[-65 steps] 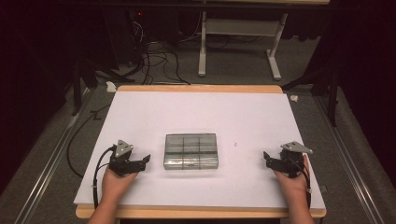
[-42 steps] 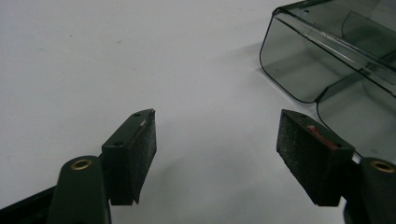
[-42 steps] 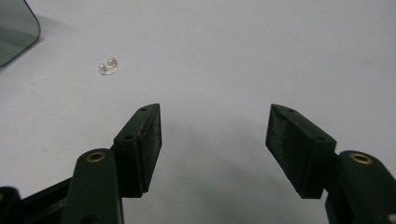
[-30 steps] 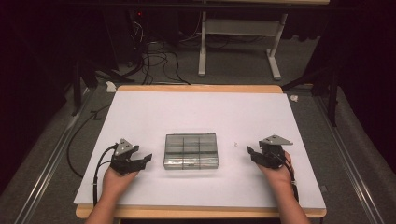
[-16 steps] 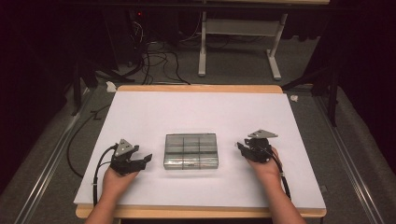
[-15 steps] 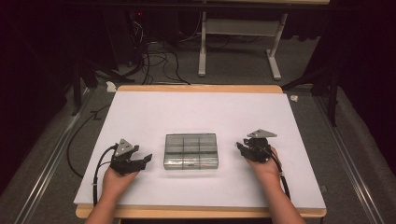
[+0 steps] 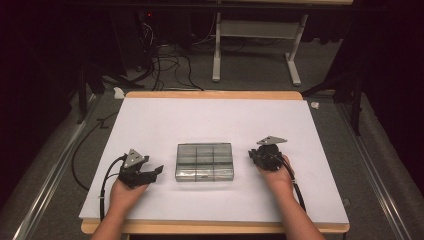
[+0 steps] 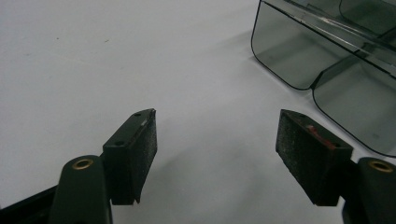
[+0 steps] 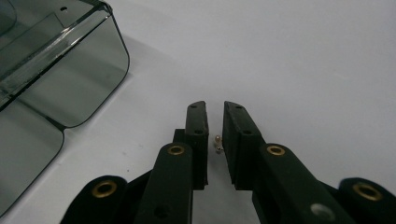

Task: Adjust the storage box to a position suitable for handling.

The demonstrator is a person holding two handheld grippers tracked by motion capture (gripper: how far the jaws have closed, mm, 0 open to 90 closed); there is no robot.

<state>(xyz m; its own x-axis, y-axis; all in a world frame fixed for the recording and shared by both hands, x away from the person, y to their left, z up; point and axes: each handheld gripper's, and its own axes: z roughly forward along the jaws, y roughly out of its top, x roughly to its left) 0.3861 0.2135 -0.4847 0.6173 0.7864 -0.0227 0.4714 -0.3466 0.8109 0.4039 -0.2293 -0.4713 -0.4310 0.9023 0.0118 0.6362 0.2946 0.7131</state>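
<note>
A tiny pale, metallic-looking piece point(image 9: 218, 142), too small to identify, lies on the white tabletop point(image 7: 210, 117) between the two black pads of the right gripper point(image 9: 215, 108). That gripper's jaws have just been closing and now stand narrow, with a slim gap on each side of the piece; whether the pads already press on it cannot be made out. In the high view the right gripper point(image 7: 261, 156) sits just right of a clear, smoky-grey plastic compartment box point(image 7: 204, 161), which lies flat near the middle of the tabletop, toward the person's edge. The right gripper view shows a rounded corner of that box point(image 9: 70, 70) to the left of the jaws, apart from them. On the box's other side, the left gripper point(image 7: 152, 171) rests near it with its jaws wide apart and nothing between them but bare tabletop point(image 8: 93, 56); the box's edge point(image 8: 327, 79) lies ahead to its right.
</note>
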